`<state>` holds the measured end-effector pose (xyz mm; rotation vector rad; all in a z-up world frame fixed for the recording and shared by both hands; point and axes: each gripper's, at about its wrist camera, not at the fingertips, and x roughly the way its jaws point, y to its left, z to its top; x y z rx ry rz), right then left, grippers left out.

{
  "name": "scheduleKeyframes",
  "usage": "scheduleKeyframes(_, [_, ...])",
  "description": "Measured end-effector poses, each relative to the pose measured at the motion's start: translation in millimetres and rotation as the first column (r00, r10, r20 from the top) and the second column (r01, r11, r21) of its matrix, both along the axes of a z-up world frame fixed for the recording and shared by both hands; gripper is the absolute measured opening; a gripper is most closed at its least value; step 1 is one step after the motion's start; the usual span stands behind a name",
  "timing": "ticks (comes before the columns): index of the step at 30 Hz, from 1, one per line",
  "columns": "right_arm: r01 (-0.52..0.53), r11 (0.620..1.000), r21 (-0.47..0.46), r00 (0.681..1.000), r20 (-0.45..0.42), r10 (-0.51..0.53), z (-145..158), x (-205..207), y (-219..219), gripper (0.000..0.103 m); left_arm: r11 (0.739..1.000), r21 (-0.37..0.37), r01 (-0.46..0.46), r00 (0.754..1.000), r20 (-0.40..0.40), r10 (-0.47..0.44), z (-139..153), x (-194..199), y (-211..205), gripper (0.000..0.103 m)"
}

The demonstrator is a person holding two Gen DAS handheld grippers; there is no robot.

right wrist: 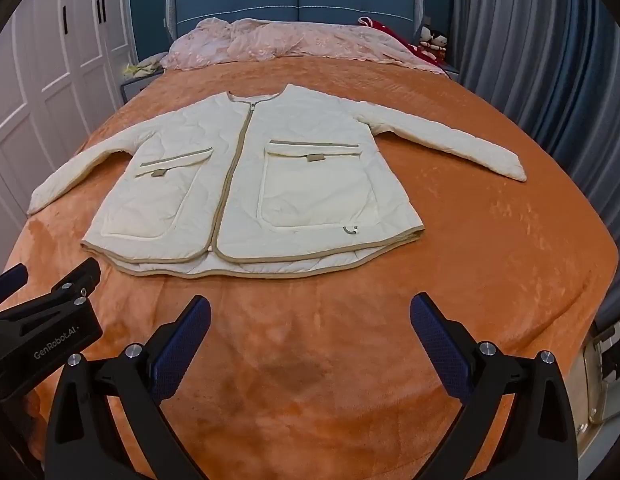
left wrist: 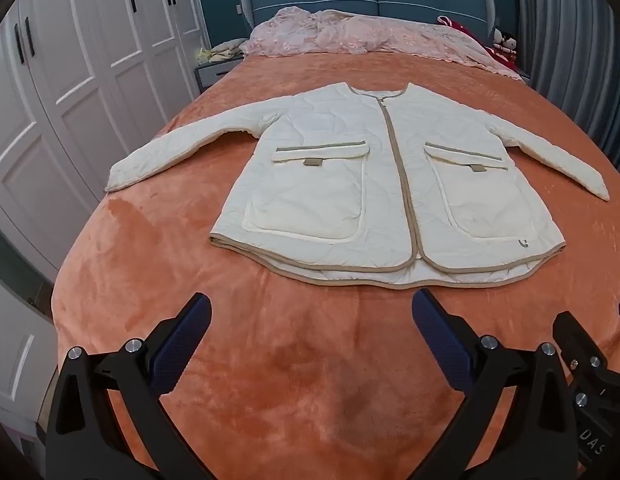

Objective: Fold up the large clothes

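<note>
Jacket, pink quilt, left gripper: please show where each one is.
jacket (left wrist: 333,184), left wrist view, left front panel.
pink quilt (right wrist: 270,42), right wrist view, crumpled middle.
left gripper (left wrist: 311,320), left wrist view, between fingertips.

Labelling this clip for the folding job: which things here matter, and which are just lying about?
For the job: jacket, left gripper, right gripper, orange blanket.
Lying about: pink bedding, dolls, wardrobe, curtain.

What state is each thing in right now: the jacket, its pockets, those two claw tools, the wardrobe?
Quilted jacket: flat on the orange blanket, unfolded, sleeves spread, zipped.
Pocket flaps: closed.
Left gripper: open, empty.
Right gripper: open, empty.
Wardrobe doors: shut.
Pink bedding: crumpled by the headboard.
</note>
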<state>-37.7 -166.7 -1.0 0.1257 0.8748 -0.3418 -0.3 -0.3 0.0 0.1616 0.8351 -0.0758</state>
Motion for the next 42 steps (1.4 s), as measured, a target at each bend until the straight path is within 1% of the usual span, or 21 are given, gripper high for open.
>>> scheduleKeyframes(9, [-0.007,1.000,-0.002,1.000,0.016,0.007,3.3,-7.8,3.5,0.098,1.000,0.017,-0.015,1.000,0.000,0.015,-1.2,-8.8,-10.4,0.098])
scheduleKeyframes(10, [-0.005,1.000,-0.008,1.000,0.013,0.005,3.6,-7.2,5.9,0.098,1.000,0.012,-0.010,1.000,0.000,0.010,7.9,-10.9,-10.3,0.098])
scheduleKeyframes(14, [-0.004,1.000,-0.017,1.000,0.009,0.004,2.8,-7.1,7.4,0.098,1.000,-0.003,-0.013,1.000,-0.020,0.013,12.2,-9.5,-13.4,0.098])
scheduleKeyframes(16, [-0.003,1.000,-0.015,1.000,0.008,0.003,2.8,-7.5,7.2,0.098,1.000,-0.015,-0.004,1.000,-0.028,0.003,8.2,-9.5,-2.9,0.098])
scheduleKeyframes(21, [-0.004,1.000,-0.012,1.000,0.015,0.004,4.1,-10.1,6.4,0.098,1.000,0.005,-0.018,0.999,-0.051,0.018,7.9,-8.0,-4.7,0.098])
scheduleKeyframes(24, [-0.005,1.000,-0.013,1.000,0.021,0.005,5.9,-12.6,6.7,0.098,1.000,-0.002,-0.017,0.999,-0.041,0.017,9.4,-10.1,-5.3,0.098])
scheduleKeyframes(29, [-0.001,1.000,-0.009,1.000,0.028,0.001,7.5,-15.5,4.9,0.098,1.000,0.003,-0.012,1.000,0.015,0.012,15.8,-17.3,-4.8,0.098])
scheduleKeyframes(31, [-0.001,1.000,-0.009,1.000,0.030,0.001,8.1,-15.8,5.4,0.098,1.000,-0.005,-0.008,1.000,0.012,0.008,16.1,-17.1,-4.8,0.098])
scheduleKeyframes(35, [-0.005,1.000,-0.012,0.999,0.033,0.005,9.0,-15.8,6.6,0.098,0.999,-0.043,-0.005,1.000,-0.003,0.005,15.4,-18.2,-2.9,0.098])
scheduleKeyframes(38, [-0.006,1.000,-0.014,1.000,0.031,0.007,8.4,-15.4,7.8,0.098,0.999,-0.037,0.000,1.000,0.015,0.000,18.5,-19.6,-2.8,0.098])
scheduleKeyframes(40, [-0.006,1.000,-0.013,1.000,0.030,0.006,8.7,-15.0,8.3,0.098,1.000,-0.020,0.006,1.000,0.015,-0.005,19.7,-19.3,-3.7,0.098])
scheduleKeyframes(42, [-0.005,1.000,-0.012,1.000,0.031,0.005,8.8,-15.1,8.3,0.098,1.000,-0.029,0.010,1.000,0.013,-0.010,20.5,-18.5,-2.2,0.098])
